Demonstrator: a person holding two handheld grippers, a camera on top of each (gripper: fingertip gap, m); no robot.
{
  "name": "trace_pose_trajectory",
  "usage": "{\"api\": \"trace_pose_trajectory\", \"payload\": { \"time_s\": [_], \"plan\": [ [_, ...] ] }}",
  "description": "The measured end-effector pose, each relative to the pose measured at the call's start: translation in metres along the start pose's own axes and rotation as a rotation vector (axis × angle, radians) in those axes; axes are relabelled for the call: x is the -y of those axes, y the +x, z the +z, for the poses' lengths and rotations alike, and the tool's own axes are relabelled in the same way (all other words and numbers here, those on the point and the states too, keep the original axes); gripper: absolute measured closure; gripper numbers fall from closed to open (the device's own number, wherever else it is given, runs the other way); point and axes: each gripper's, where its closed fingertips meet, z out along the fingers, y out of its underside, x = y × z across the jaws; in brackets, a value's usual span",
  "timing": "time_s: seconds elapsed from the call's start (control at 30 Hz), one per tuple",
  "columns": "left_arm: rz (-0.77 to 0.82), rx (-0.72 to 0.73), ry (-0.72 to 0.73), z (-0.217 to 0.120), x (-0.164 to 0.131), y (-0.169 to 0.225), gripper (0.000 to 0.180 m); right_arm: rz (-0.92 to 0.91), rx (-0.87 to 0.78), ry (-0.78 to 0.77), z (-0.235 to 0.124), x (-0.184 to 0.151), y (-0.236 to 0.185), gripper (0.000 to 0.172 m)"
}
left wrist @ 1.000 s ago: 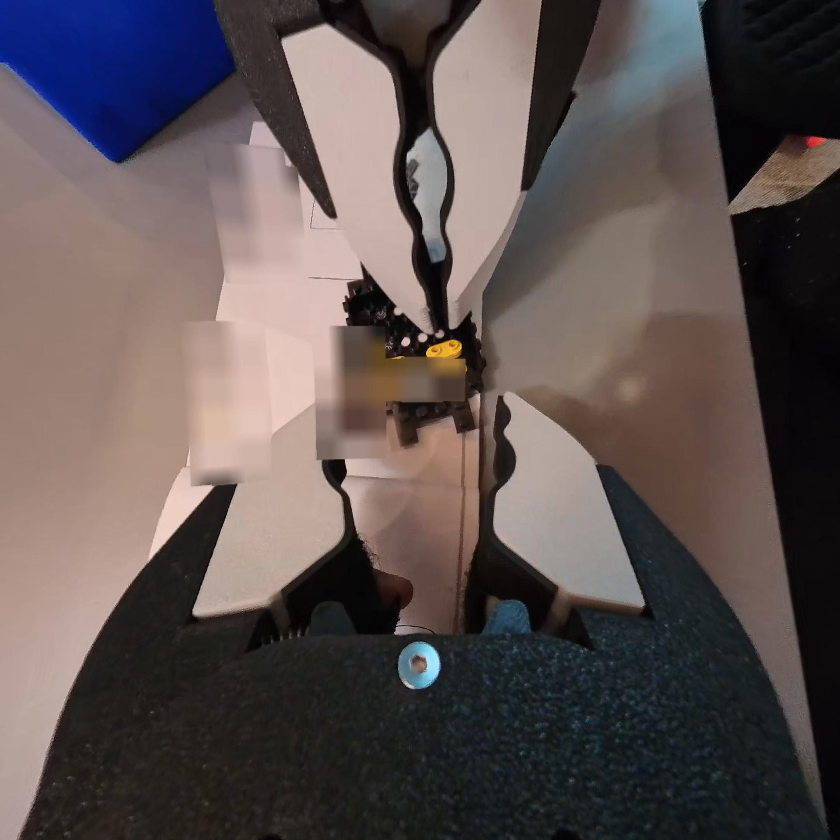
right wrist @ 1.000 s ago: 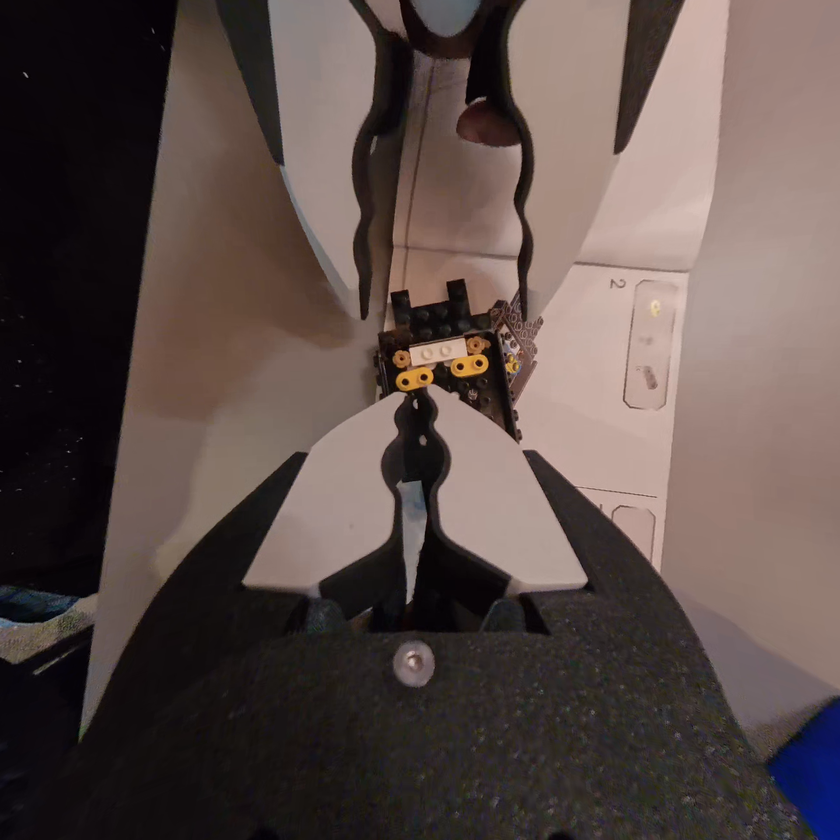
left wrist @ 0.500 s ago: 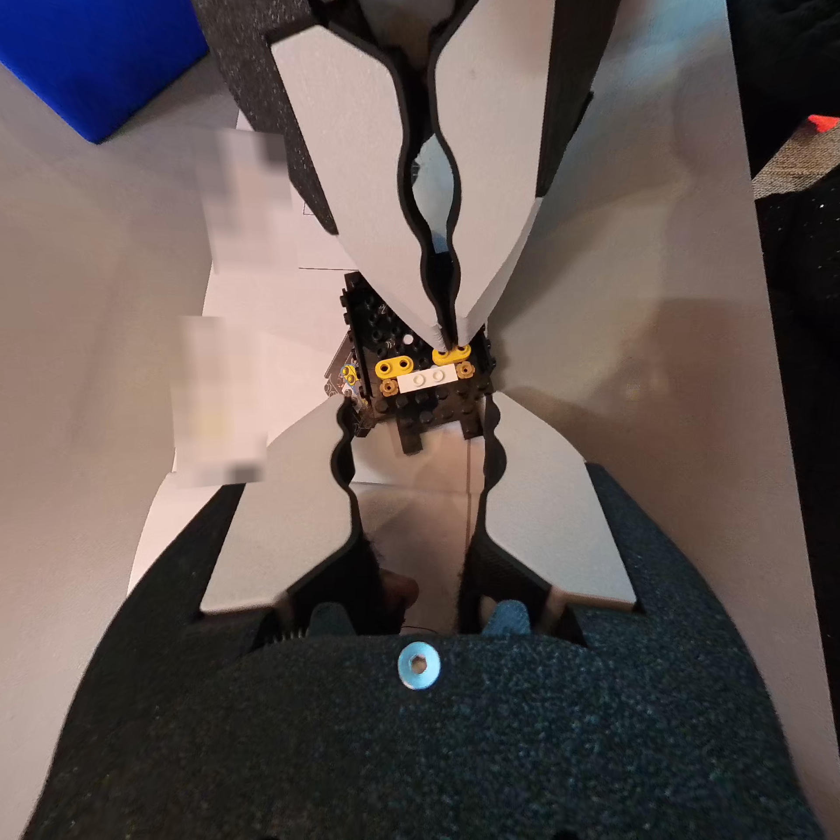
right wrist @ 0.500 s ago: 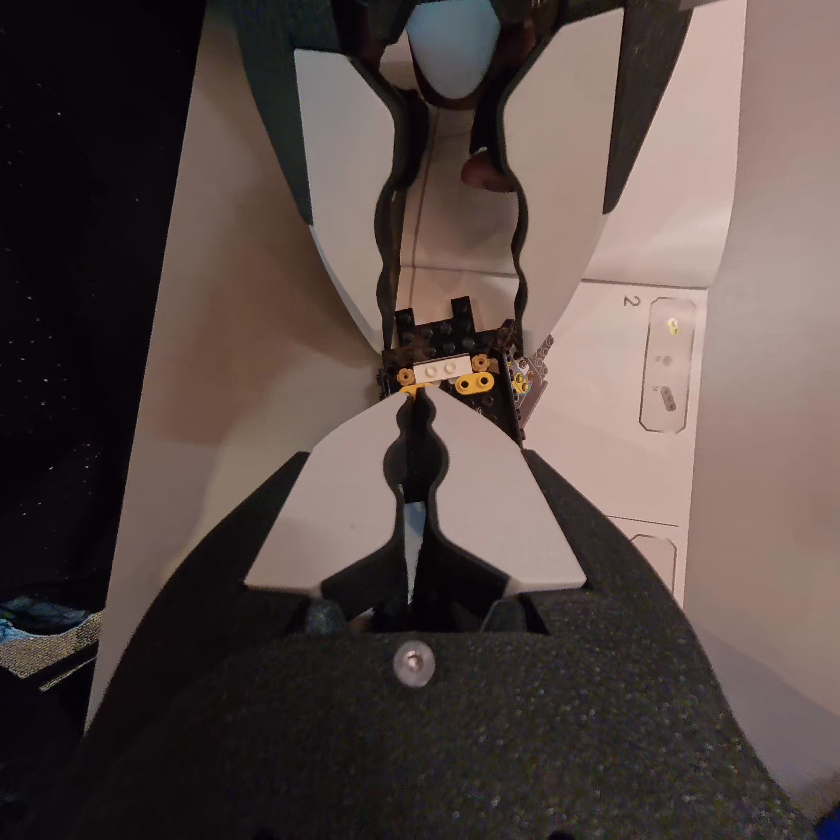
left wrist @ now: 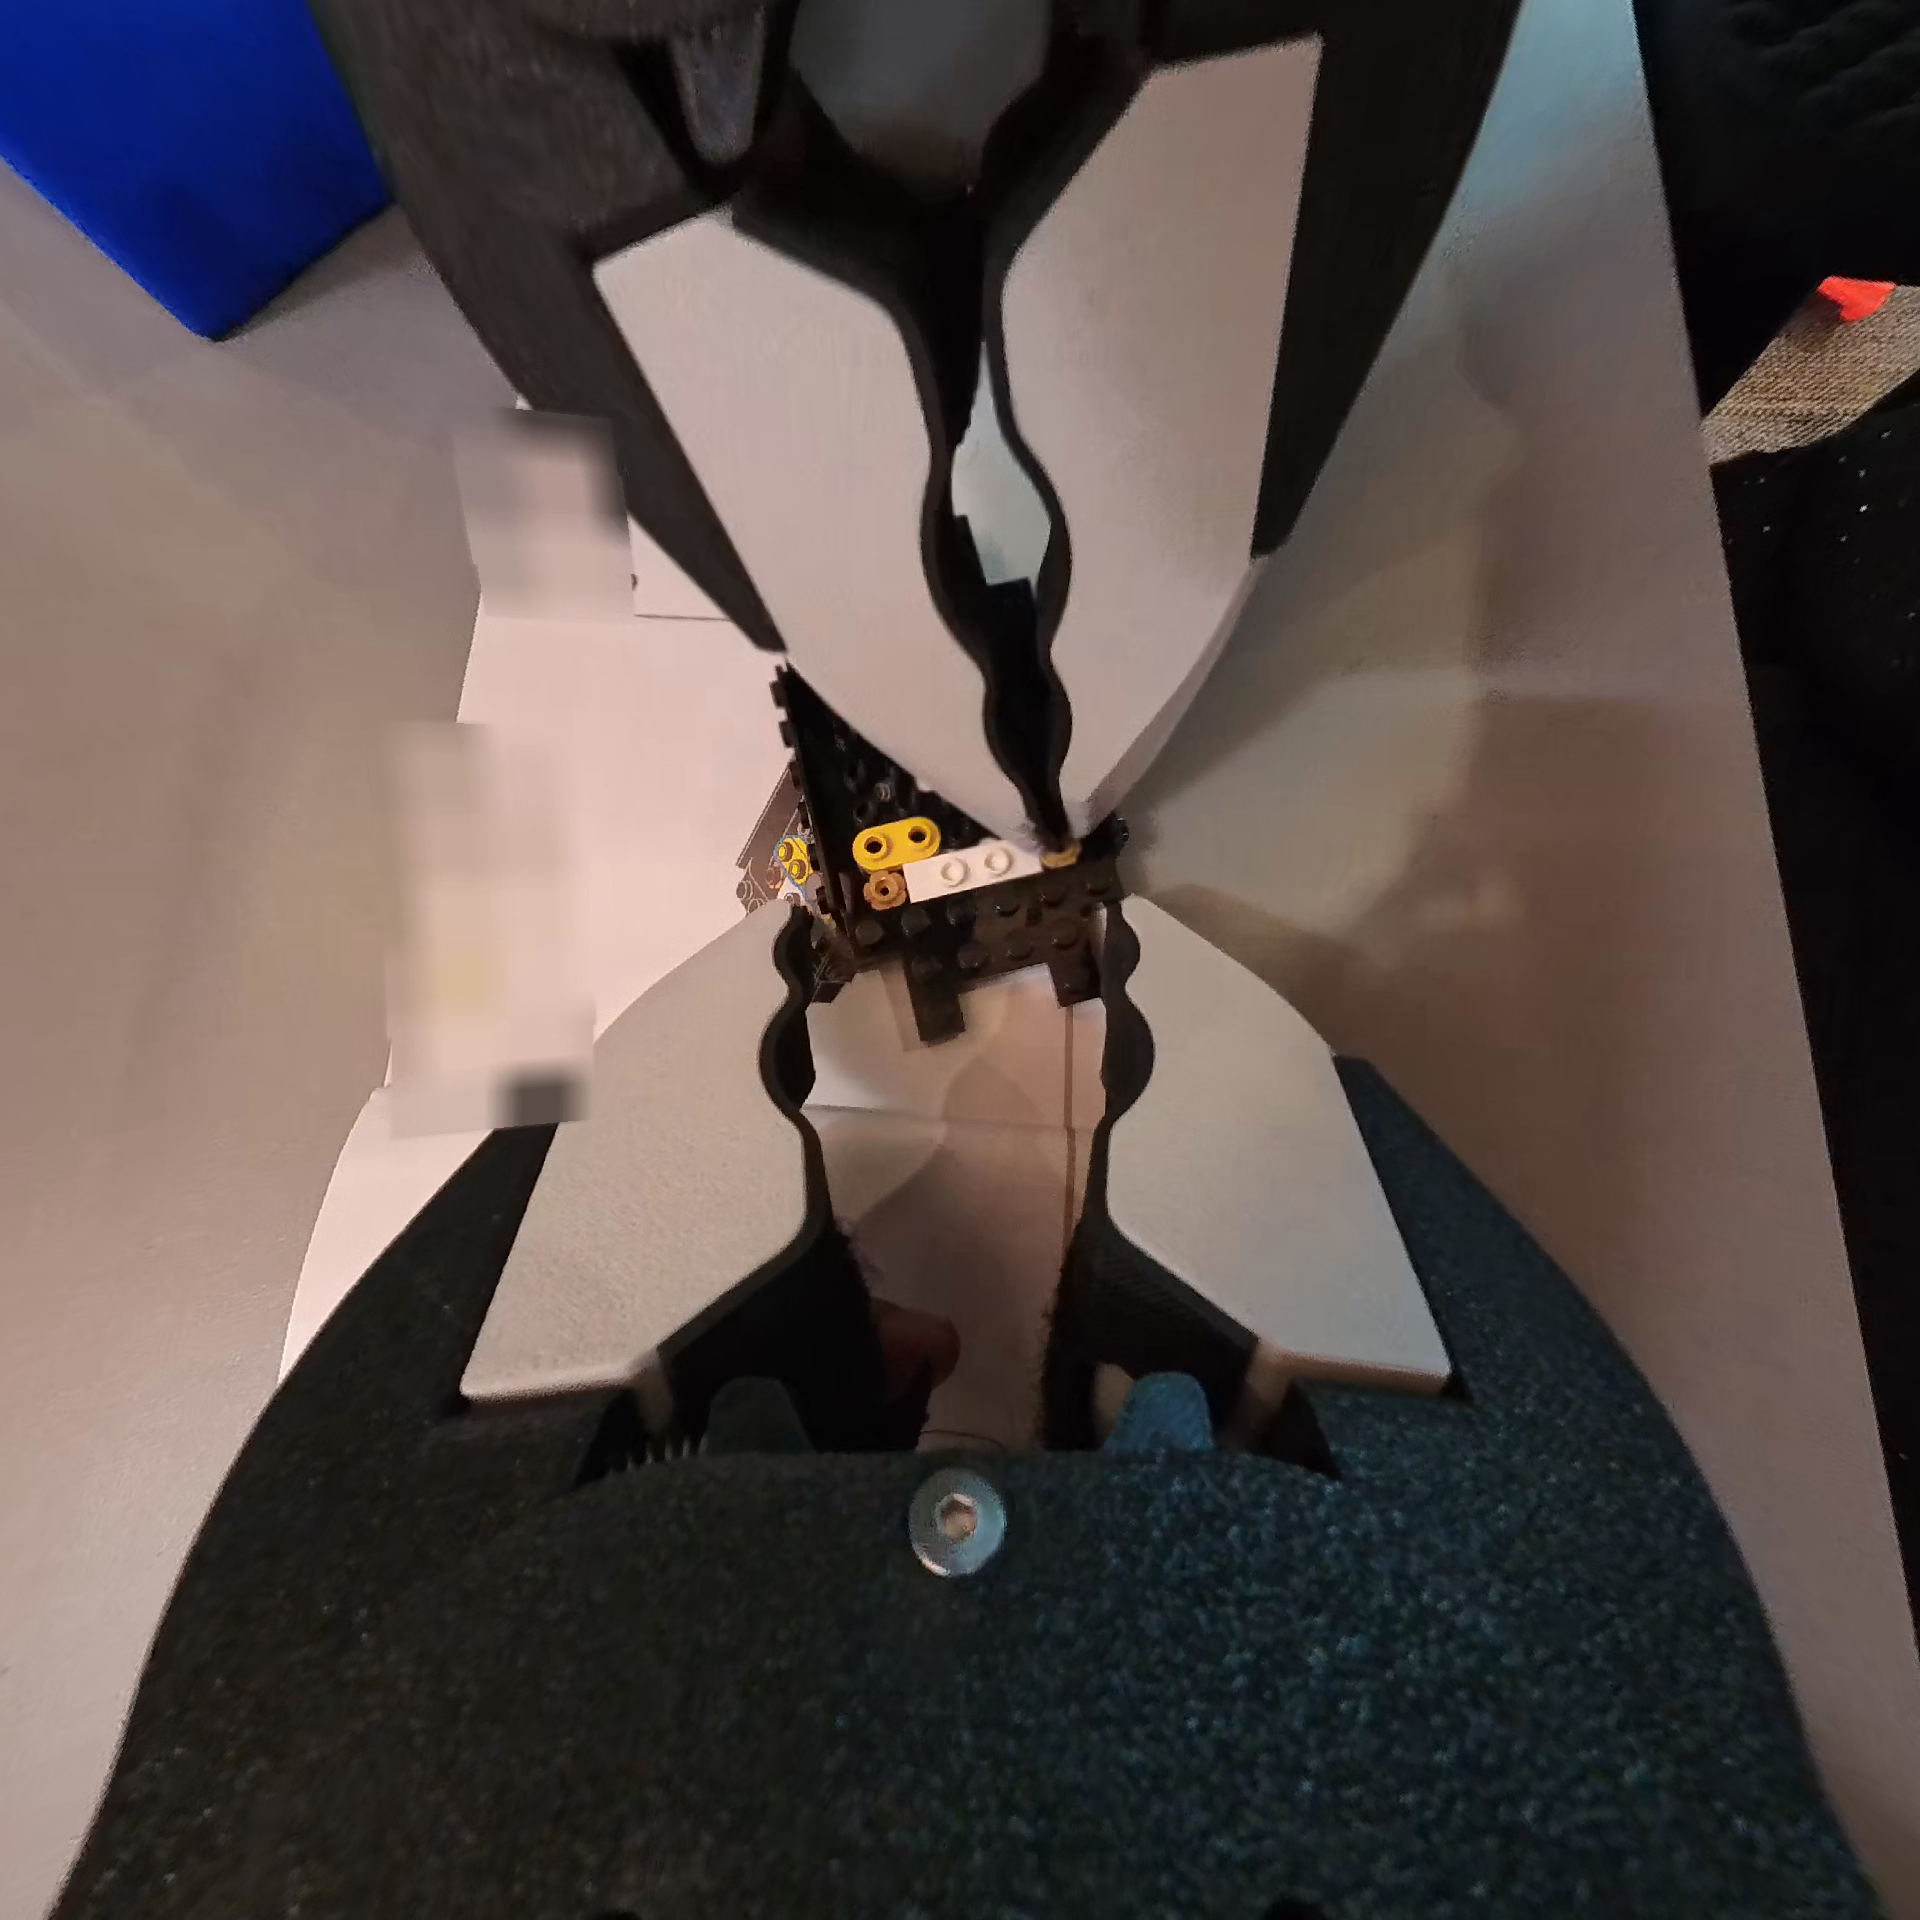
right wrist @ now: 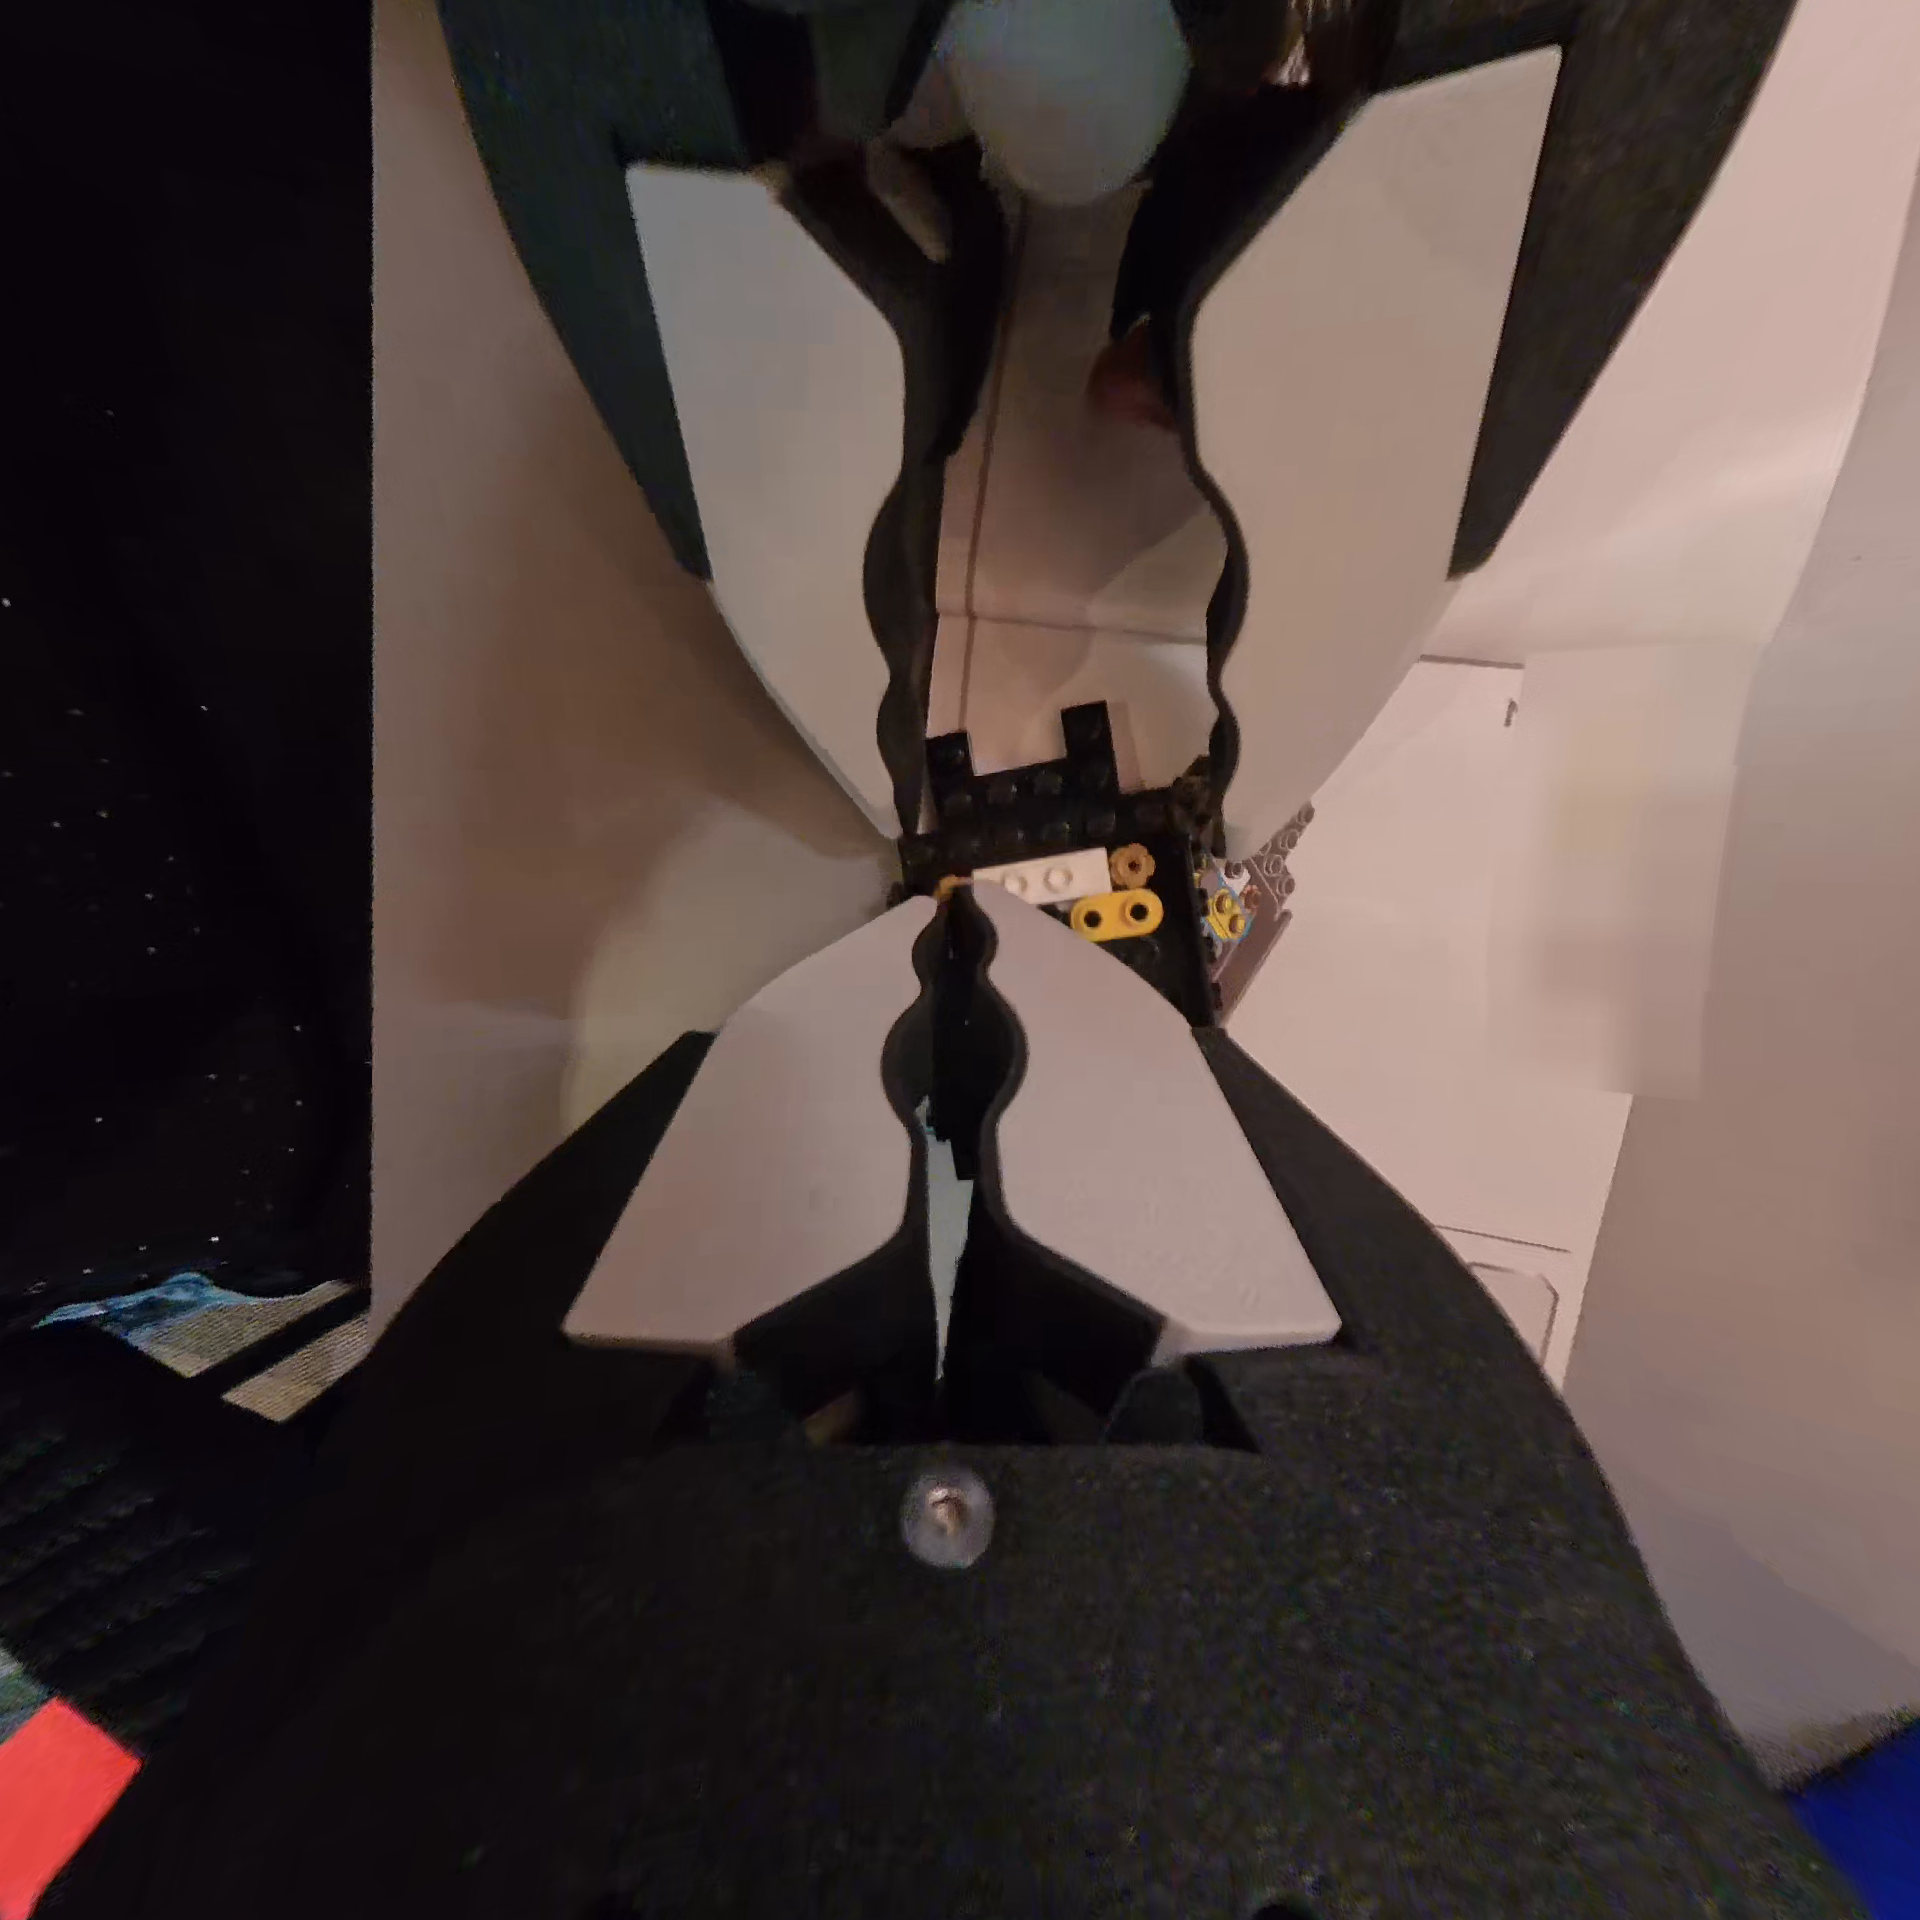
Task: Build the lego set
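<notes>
Black studded brick assembly, one item, lying on a printed white instruction sheet at the centre of both wrist views; two short black prongs project from one edge toward the left gripper. On its studded top: one white two-stud plate; one yellow two-hole piece just beside it; one small gold round piece touching the white plate's end; a second small gold round piece at the plate's other end. Left gripper: jaws standing wide, one fingertip at each side of the assembly's pronged end, the tips at or against its side edges; whether the pads press on it cannot be told. Right gripper: fingers drawn together to a point, tips down on the second gold round piece at the corner of the assembly; whether the piece is pinched between the pads or merely under them cannot be told. The same gripper shows from the opposite side in the left wrist view, closed tips meeting at that gold piece. Adjacent: a printed picture of grey and yellow bricks on the sheet, just beside the assembly. Surroundings: pale table surface under the sheet; a blue block at the far corner, well apart; dark fabric along the table's edge; a small red patch on the dark area.
</notes>
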Motion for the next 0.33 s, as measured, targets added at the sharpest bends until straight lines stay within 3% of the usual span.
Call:
{"api": "trace_pose_trajectory", "payload": {
  "time_s": [0.13,0.27,0.33],
  "plan": [
    [-0.004,-0.005,0.018,0.000,0.000,0.000,0.128,0.001,-0.003,-0.038,0.000,0.000,0.000,0.172],
    [-0.013,-0.007,0.024,0.000,0.001,0.000,0.128,0.022,0.047,0.087,-0.012,0.011,-0.007,0.172],
    [-0.016,-0.010,0.027,0.000,0.001,0.000,0.128,0.031,-0.010,0.096,-0.018,0.006,0.001,0.172]
  ]
}}
